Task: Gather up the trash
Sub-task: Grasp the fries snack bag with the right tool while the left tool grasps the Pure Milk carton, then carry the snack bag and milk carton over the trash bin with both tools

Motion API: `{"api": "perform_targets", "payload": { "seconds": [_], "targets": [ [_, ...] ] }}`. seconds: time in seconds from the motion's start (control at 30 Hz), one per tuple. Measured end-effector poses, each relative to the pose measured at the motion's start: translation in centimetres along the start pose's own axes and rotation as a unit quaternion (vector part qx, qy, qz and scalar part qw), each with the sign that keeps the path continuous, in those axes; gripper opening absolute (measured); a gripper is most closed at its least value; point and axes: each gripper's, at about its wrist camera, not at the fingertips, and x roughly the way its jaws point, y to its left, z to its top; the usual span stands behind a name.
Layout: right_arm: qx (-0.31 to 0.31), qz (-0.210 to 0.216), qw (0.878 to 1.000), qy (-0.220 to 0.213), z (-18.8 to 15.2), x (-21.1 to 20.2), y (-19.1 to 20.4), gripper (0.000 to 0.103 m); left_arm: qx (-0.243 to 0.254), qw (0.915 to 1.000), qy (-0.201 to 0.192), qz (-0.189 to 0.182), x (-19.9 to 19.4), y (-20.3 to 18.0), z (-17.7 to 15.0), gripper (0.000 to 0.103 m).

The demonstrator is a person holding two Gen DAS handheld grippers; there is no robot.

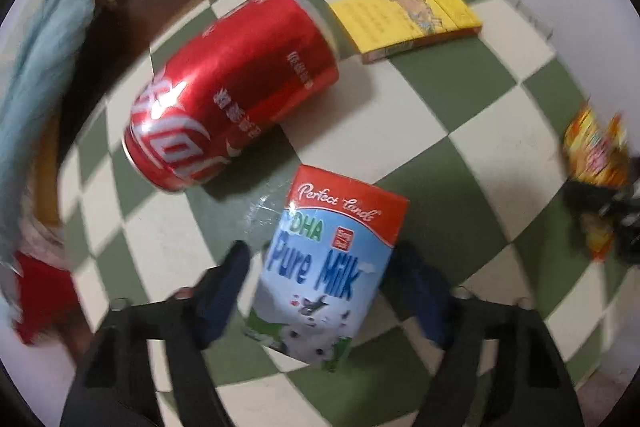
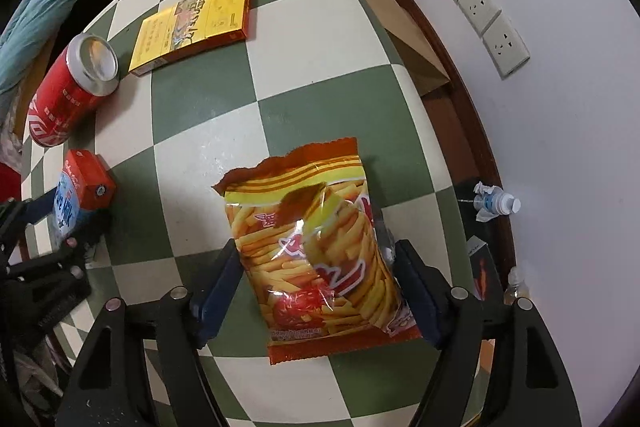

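Currently we hold both grippers spread open: the left gripper (image 1: pixel 320 279) straddles the milk carton (image 1: pixel 320 267), lower centre, and the right gripper (image 2: pixel 316 287) straddles the snack bag (image 2: pixel 320 247) on the counter (image 2: pixel 200 119). We recommend closing squarely on the carton walls and gently on the bag (crinkly film slips). Blur hides whether the left fingers (image 1: pixel 224 283) touch the carton.

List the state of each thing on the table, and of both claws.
Can: lying on its side, top open.
Milk carton: between the left claw's fingers, gaps either side.
Snack bag: torn open at the top, flat on the table, between the right claw's fingers.
Yellow box: lying flat, closed.
Left claw: open.
Right claw: open.
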Motion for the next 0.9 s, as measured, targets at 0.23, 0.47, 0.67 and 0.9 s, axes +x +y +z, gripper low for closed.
{"api": "perform_targets", "payload": {
  "seconds": [0.23,0.47,0.67,0.9],
  "targets": [
    [-0.021,-0.015,0.999,-0.019,-1.4,-0.1,0.7,0.076,-0.058,0.9982,-0.017,-0.009,-0.9,0.9,-1.9,0.059],
    [-0.023,0.000,0.999,-0.033,-3.1,-1.4,1.5,0.066,-0.112,0.9924,-0.051,0.002,-3.8,1.2,-5.2,0.057],
    [-0.034,0.025,0.998,-0.043,-5.6,-4.0,3.8,0.061,-0.150,0.9839,-0.096,0.010,-8.5,2.4,-8.7,0.056],
    [-0.051,0.059,0.995,-0.066,-8.7,-8.3,7.4,0.061,-0.201,0.9692,-0.141,0.023,-13.8,6.1,-13.1,0.056]
  ]
}}
